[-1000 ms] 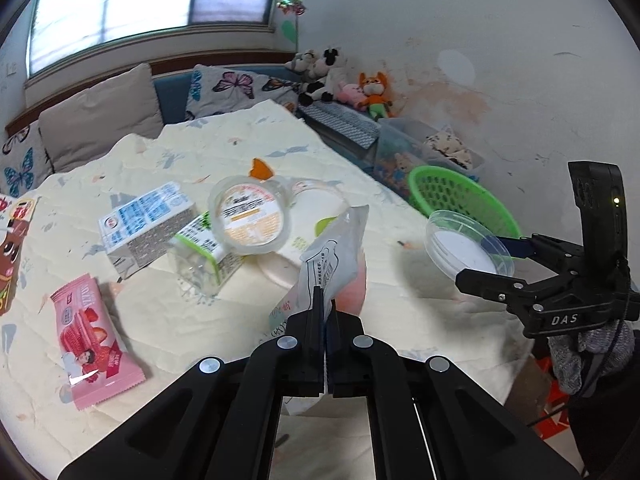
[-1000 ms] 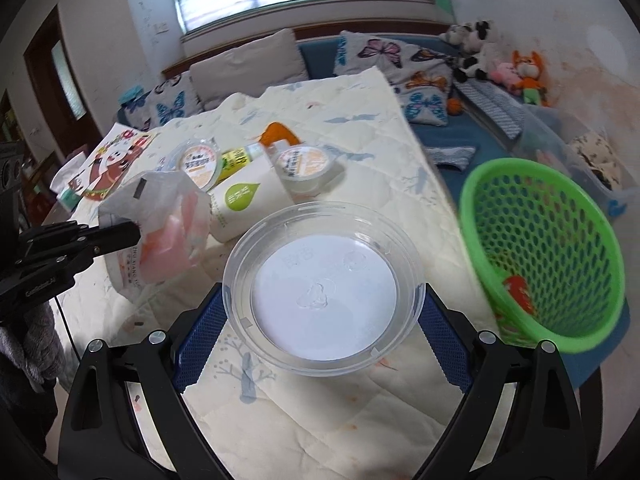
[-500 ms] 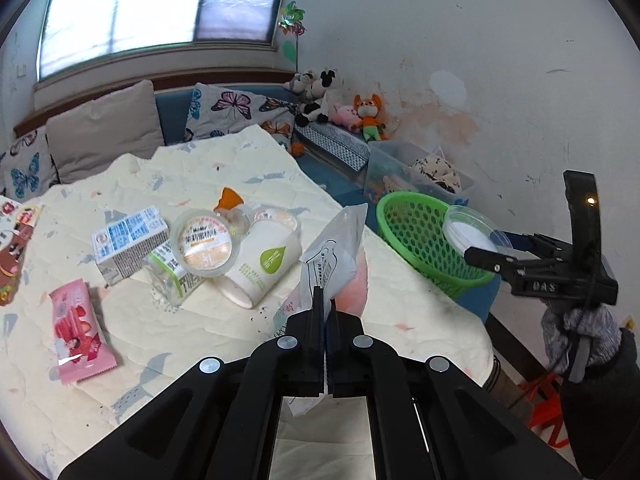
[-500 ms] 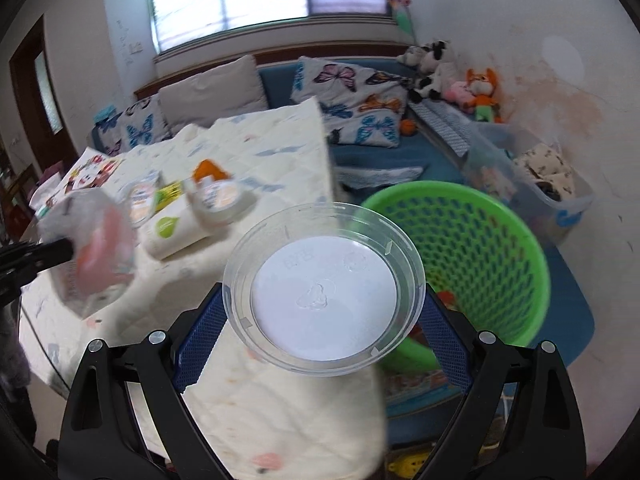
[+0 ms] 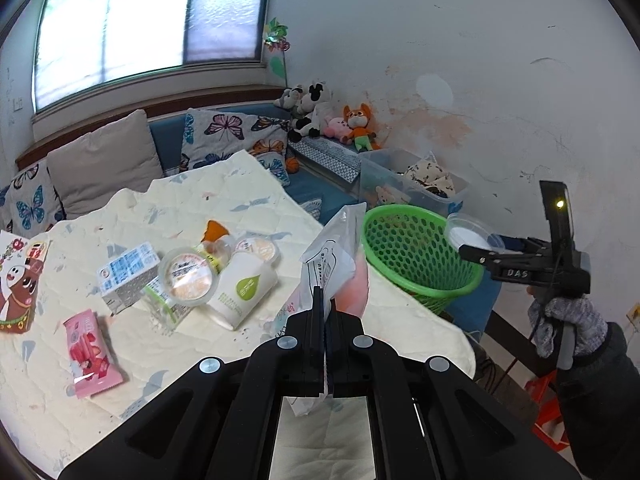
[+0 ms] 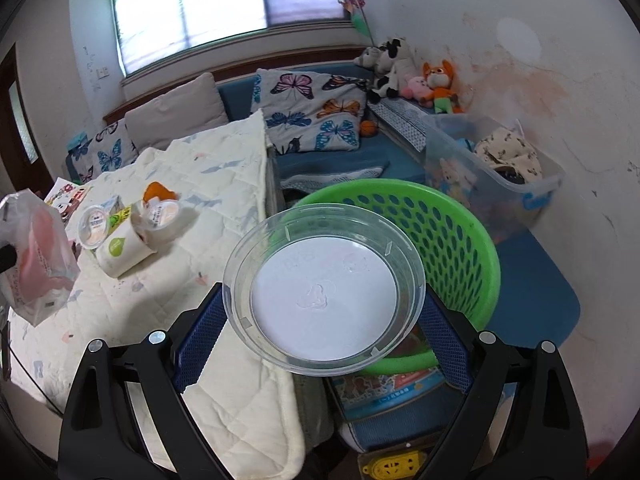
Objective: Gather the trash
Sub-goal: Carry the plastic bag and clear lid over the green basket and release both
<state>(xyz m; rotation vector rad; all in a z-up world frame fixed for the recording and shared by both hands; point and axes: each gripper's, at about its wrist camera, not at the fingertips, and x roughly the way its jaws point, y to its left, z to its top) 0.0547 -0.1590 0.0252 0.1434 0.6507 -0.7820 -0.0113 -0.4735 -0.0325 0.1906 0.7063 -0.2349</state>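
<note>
My left gripper (image 5: 323, 308) is shut on a clear plastic bag (image 5: 336, 264) with pink contents, held above the table's right side; the bag also shows at the left of the right wrist view (image 6: 36, 256). My right gripper (image 6: 324, 312) is shut on a clear round plastic lid (image 6: 324, 292) and holds it just over the near rim of the green basket (image 6: 452, 232). In the left wrist view the lid (image 5: 468, 234) sits at the basket's (image 5: 408, 248) right rim.
On the quilted table (image 5: 168, 352) lie a pink wrapper (image 5: 90, 354), a milk carton (image 5: 128, 270), a sealed cup (image 5: 188, 276), a paper cup (image 5: 244, 290) and more tubs. A clear storage bin (image 6: 500, 168) stands behind the basket. A yellow power strip (image 6: 394, 466) lies on the floor.
My right gripper has carried the lid rightward off the table to the basket's rim. My left gripper has risen and drawn back with the bag.
</note>
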